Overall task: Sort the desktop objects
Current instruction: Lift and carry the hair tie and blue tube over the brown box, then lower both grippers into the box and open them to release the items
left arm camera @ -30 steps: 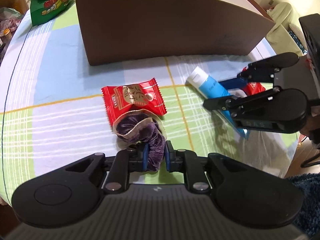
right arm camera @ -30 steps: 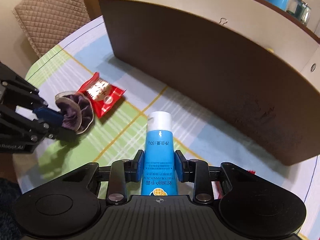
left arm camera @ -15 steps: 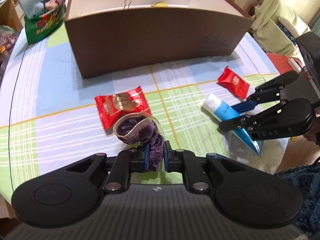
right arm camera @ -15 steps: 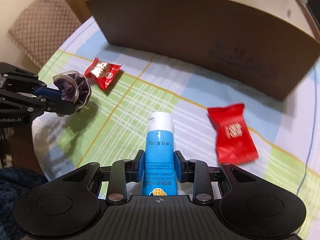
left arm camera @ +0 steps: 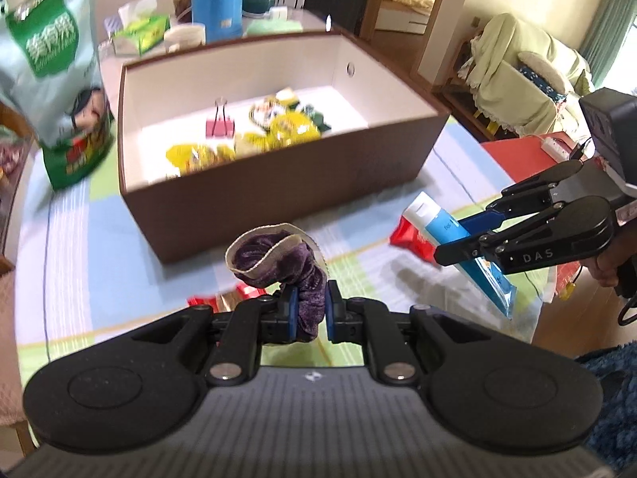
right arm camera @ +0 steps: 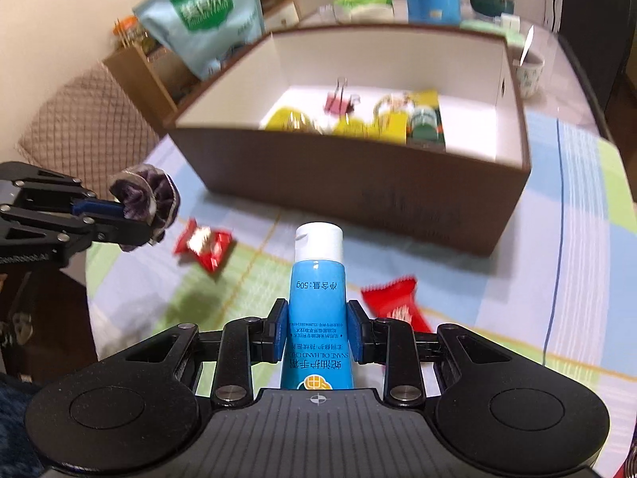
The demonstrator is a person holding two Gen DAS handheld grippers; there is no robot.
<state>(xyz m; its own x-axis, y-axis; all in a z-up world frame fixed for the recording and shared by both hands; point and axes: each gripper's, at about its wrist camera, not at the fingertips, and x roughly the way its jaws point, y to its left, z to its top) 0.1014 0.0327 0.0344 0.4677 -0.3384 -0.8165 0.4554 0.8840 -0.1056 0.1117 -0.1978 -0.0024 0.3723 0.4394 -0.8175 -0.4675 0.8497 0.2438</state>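
Both of my grippers had risen since the earlier frames, so the box that had shown only its brown front wall now lay open below me.

From my left wrist camera, my left gripper (left arm camera: 309, 310) was pinched tight on the purple scrunchie (left arm camera: 278, 263), which bunched up above my fingertips, clear of the checked tablecloth (left arm camera: 79, 247). Beyond it stood the brown box (left arm camera: 278, 183), its white inside holding yellow packets (left arm camera: 278, 127) and a pink binder clip (left arm camera: 219, 125). A red candy packet (left arm camera: 223, 298) peeked out just behind my fingers, blurred. To the right, my right gripper (left arm camera: 473, 235) carried the blue tube (left arm camera: 458, 239) above a second red packet (left arm camera: 410, 237). A green and white snack bag (left arm camera: 55, 79) stood left of the box.

From my right wrist camera, my right gripper (right arm camera: 317, 330) was closed on the blue tube (right arm camera: 317, 298), white cap pointing toward the box (right arm camera: 358, 183). One red candy packet (right arm camera: 205, 247) lay on the cloth (right arm camera: 557, 279) to the left of the tube, another (right arm camera: 398, 302) just right of it. My left gripper (right arm camera: 119, 215) held the scrunchie (right arm camera: 147, 199) in the air at the left edge, near the box's front corner.
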